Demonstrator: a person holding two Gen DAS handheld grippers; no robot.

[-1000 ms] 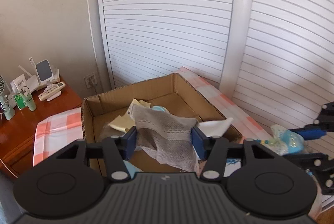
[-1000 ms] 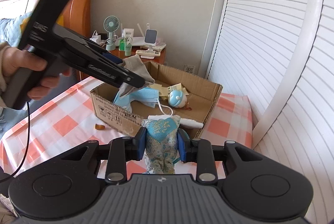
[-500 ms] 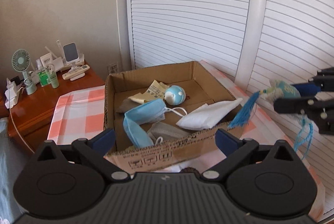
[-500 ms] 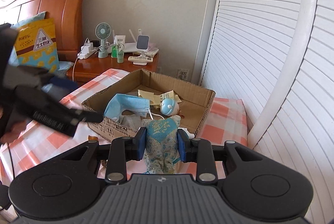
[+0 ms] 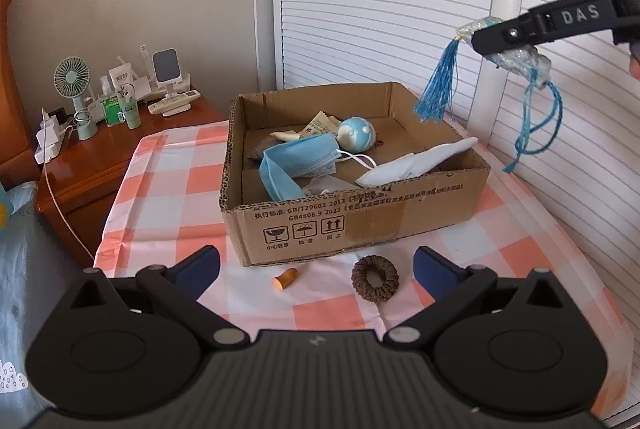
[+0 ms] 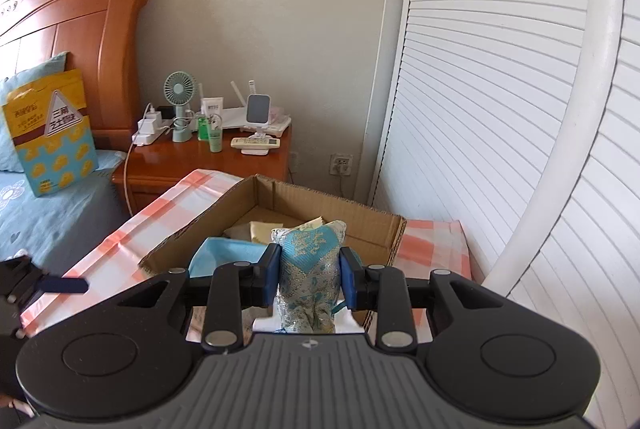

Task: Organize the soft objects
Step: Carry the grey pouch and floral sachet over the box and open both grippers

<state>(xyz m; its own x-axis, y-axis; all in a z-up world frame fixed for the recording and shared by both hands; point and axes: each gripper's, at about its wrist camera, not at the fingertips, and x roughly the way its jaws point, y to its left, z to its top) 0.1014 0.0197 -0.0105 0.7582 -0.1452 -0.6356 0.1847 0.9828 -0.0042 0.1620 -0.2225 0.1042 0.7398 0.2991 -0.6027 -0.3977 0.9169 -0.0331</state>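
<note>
Released, the grey cloth (image 5: 324, 185) lies crumpled in the box (image 5: 360, 221); left tool (image 5: 316, 263) gapes empty, right tool (image 6: 308, 279) pinches a turquoise brocade sachet (image 6: 310, 269).

Face mask (image 5: 298, 160) and sock (image 5: 416, 162) inside cardboard box (image 5: 360, 217); hair tie (image 5: 375, 278) and earplug (image 5: 285, 278) before it.

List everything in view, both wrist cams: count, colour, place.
cardboard box: 1, brown, on checked cloth
face mask: 1, blue, in box
ball toy: 1, blue-white, in box, at back
white cloth: 1, in box, right side
hair tie: 1, brown, on cloth before box
orange earplug: 1, on cloth, left of hair tie
tablecloth: 1, orange-white check
desk fan: 1, green, nightstand
sachet: 1, blue brocade, tasselled, in right gripper
left gripper: open, empty
right gripper: shut on sachet
</note>
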